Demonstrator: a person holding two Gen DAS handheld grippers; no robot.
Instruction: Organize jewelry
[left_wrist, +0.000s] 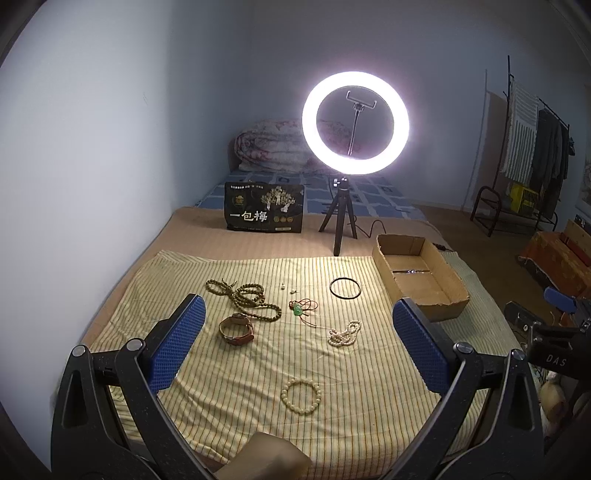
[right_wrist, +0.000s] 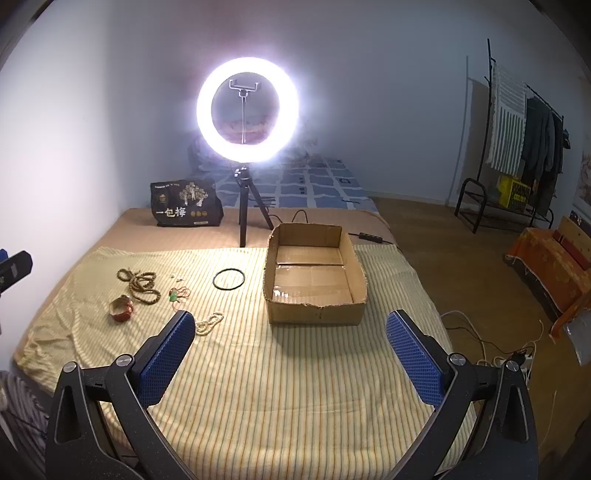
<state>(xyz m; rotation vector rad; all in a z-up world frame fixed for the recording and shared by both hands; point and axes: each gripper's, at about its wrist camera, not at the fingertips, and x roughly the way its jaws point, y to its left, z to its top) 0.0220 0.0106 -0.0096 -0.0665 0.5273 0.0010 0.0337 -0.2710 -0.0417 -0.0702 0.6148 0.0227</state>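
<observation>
Yellow striped cloth (left_wrist: 258, 369), brown cardboard box (right_wrist: 314, 314), blue dimpled pads (left_wrist: 177, 343) on the tool, green pendant (left_wrist: 297, 311), black bangle (left_wrist: 345, 288), cream bead bracelet (left_wrist: 301, 397).

On the striped cloth (left_wrist: 369, 424) lie two pale bead pieces (left_wrist: 301, 397), one long brown bead strand (left_wrist: 251, 299), one brown strap (left_wrist: 236, 328), one black ring (left_wrist: 345, 288), one green pendant (left_wrist: 297, 311) (red cord), beside one cardboard box (left_wrist: 443, 306).

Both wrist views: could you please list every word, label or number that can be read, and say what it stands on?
"一包梅": large white characters on the black snack bag standing behind the striped cloth.
"DAS": white letters on the dark body of the right gripper, at the left wrist view's right edge.
The bag's smaller print and round badges are too small to read.
</observation>
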